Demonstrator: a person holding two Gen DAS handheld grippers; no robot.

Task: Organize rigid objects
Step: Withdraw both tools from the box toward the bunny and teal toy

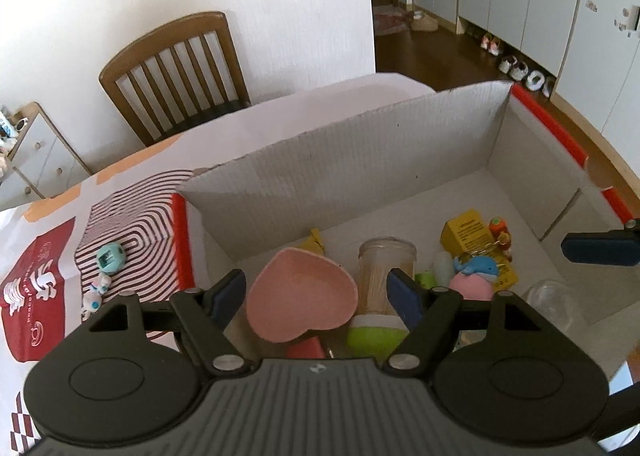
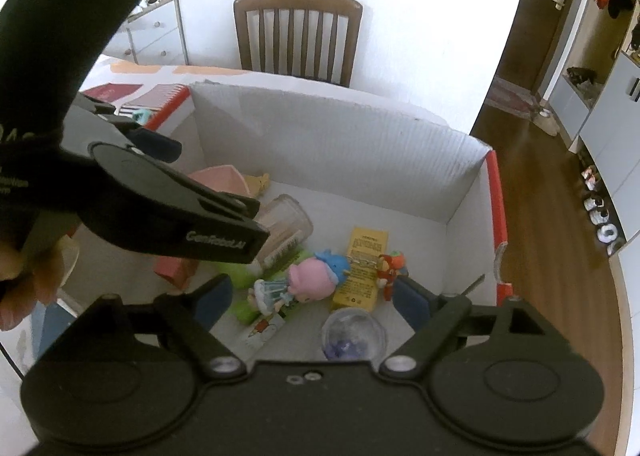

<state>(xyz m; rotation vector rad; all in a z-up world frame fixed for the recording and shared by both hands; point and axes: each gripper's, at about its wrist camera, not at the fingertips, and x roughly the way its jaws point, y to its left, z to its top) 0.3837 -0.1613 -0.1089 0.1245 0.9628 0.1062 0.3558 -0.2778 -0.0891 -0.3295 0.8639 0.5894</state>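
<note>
The white cardboard box (image 1: 360, 144) on the desk (image 1: 280, 112) holds the sorted items. Directly beneath my left gripper (image 1: 320, 292), a pink heart-shaped dish (image 1: 300, 292) lies on the box floor, in line with the gap between the fingers but below them; I see no contact. Just right of it lies a clear toothpick jar (image 1: 384, 268) on its side, its green cap (image 1: 376, 336) toward me. My left fingers (image 1: 404, 296) stand spread wide with nothing pinched.

Beneath my right gripper (image 2: 308, 296) a clear round capsule (image 2: 354, 332) rests near the box's near edge, again below the gap and untouched as far as I can tell. My right fingers (image 2: 412, 302) are spread wide and empty.

Further into the box: a pink figurine (image 2: 312, 280) touching a blue whale toy (image 2: 334, 262), a yellow carton (image 2: 360, 268) lying flat, a small red-and-orange figure (image 2: 390, 268) beside it near the red-edged right wall, a light green item (image 2: 244, 306) and a small red block (image 2: 176, 270).

Outside the box, to its left, a teal toy (image 1: 111, 256) and a small white-and-blue figure (image 1: 94, 292) remain on a striped flap (image 1: 132, 224). A wooden chair (image 1: 176, 68) stands behind the desk. From the right wrist view, my left gripper body and hand (image 2: 24, 276) screen the box's left part.
</note>
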